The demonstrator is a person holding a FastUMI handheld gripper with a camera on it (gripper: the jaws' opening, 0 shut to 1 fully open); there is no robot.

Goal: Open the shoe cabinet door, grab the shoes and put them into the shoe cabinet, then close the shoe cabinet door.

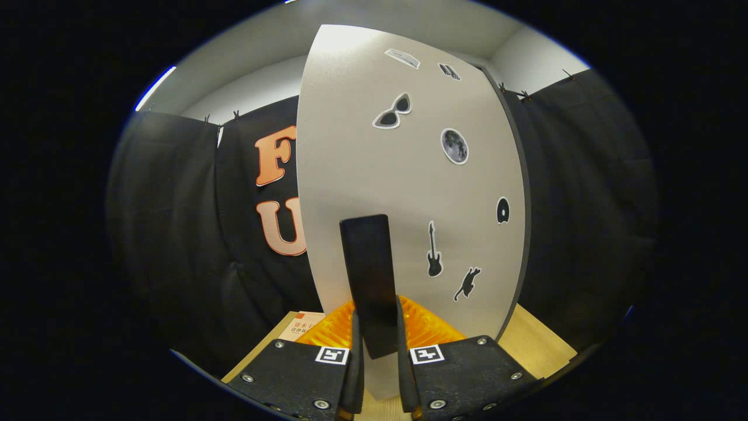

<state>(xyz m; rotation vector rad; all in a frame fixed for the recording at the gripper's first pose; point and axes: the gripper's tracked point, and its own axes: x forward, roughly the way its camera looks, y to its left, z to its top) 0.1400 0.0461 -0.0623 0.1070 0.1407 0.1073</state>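
The cabinet door (409,193) is a pale grey panel standing directly ahead of the gripper (378,345), upright and curved by the lens. A dark flat handle (371,280) projects from the door's lower part, and it sits between the two fingers (354,362). The fingers stand close together, one against each side of the handle, so the gripper is clamped narrowly on the handle.

The door face carries several stickers: a pair of sunglasses (392,111), a moon (454,145), a guitar (433,250), a cat (467,283), a small dark disc near the right edge (502,210), and two smaller ones near the top whose subjects cannot be determined. The right edge of the door (523,193) shows a dark side face.

The cabinet stands on a wooden table (537,345). A paper with print (301,327) lies on the table to the left of the fingers, beside the door's lower corner.
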